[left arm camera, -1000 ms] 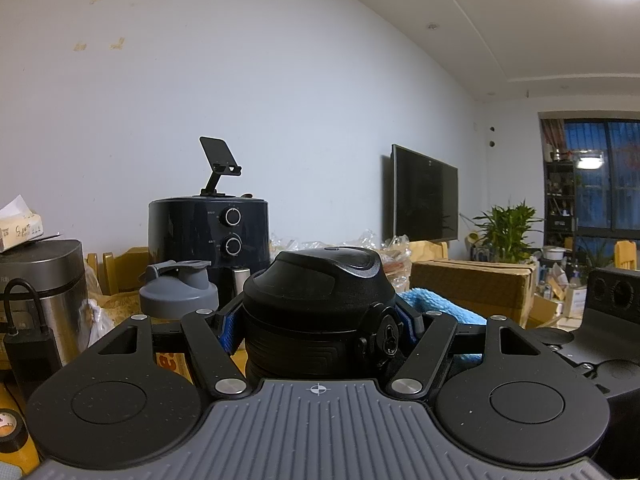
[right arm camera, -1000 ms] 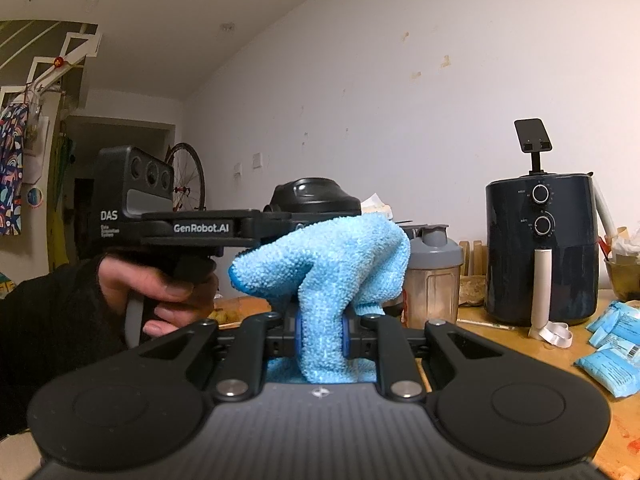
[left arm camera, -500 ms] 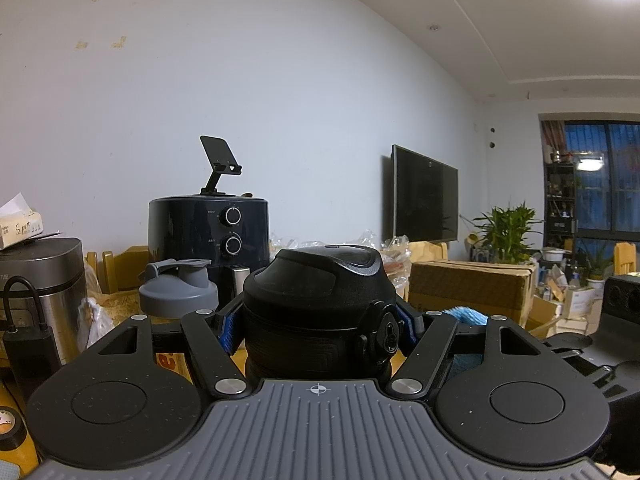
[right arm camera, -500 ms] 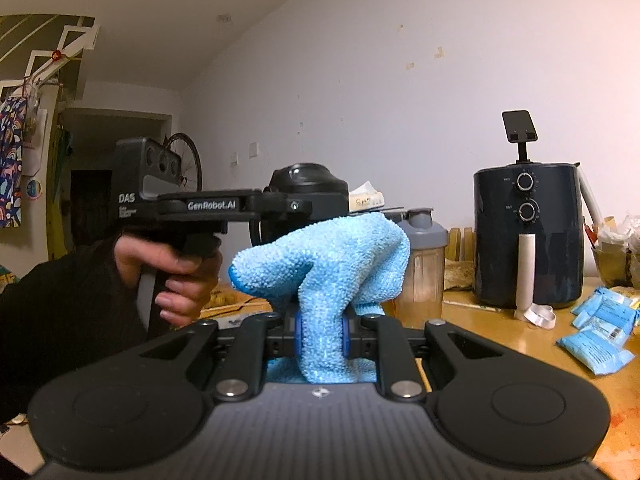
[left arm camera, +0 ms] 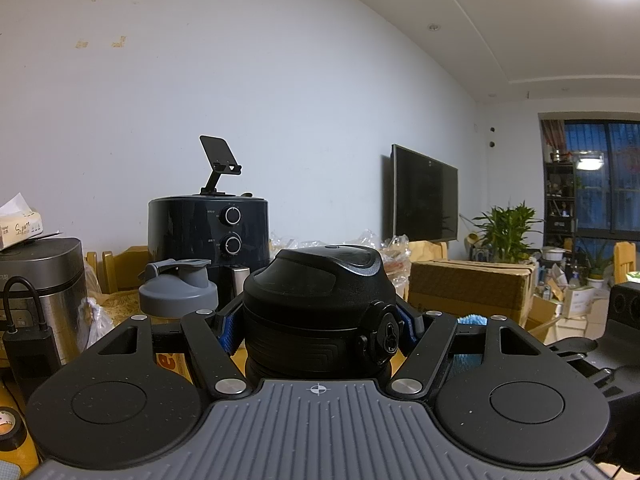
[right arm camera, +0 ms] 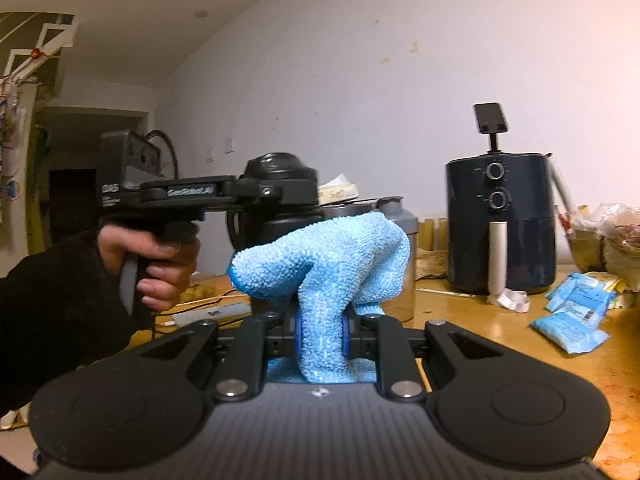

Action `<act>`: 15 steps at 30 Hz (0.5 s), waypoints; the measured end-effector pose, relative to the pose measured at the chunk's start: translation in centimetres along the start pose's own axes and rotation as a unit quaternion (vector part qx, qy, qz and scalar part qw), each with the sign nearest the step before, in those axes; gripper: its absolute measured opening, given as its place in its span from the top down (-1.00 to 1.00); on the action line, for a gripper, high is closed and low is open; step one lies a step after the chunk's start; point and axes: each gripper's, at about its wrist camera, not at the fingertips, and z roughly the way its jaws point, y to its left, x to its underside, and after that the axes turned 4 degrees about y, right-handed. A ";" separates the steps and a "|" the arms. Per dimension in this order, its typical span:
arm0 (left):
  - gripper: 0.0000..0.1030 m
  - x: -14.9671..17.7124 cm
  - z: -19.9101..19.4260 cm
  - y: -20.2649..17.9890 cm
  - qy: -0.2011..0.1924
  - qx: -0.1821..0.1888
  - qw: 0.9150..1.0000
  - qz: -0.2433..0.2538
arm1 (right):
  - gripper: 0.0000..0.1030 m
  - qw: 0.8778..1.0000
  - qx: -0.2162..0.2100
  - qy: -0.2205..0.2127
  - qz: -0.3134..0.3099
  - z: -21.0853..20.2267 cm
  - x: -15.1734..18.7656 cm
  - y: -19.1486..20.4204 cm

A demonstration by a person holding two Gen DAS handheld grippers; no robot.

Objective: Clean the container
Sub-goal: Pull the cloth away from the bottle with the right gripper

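Left wrist view: left claw (left arm camera: 318, 322) clenched round black container (left arm camera: 316, 300) just under lid, held upright above tabletop (left arm camera: 120, 300); container base hidden by claw body. TV (left arm camera: 424, 194), plant (left arm camera: 506, 232) seen only here.
Right wrist view: right claw (right arm camera: 322, 336) gripping blue cloth (right arm camera: 324, 264), cloth near container side, contact unclear. Hand (right arm camera: 154, 262) on left claw's handle shown only here; pic slightly blurred.

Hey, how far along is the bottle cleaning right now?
Done: the left gripper is clamped on the black bottle just below its lid, and the right gripper pinches the blue cloth. In hand: the cloth is held up beside the bottle; contact cannot be told. Left: wiping the bottle, then setting both down on the table.
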 end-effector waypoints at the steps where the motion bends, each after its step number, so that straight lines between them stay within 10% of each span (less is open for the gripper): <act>1: -0.32 0.0 0.0 0.0 0.000 0.000 1.000 0.000 | 0.72 1.000 0.009 -0.001 0.000 0.0 0.0 0.0; 15: -0.32 0.2 -0.2 -0.1 -0.001 -0.001 1.000 0.000 | 0.72 0.975 0.220 -0.008 0.009 0.6 0.0 0.0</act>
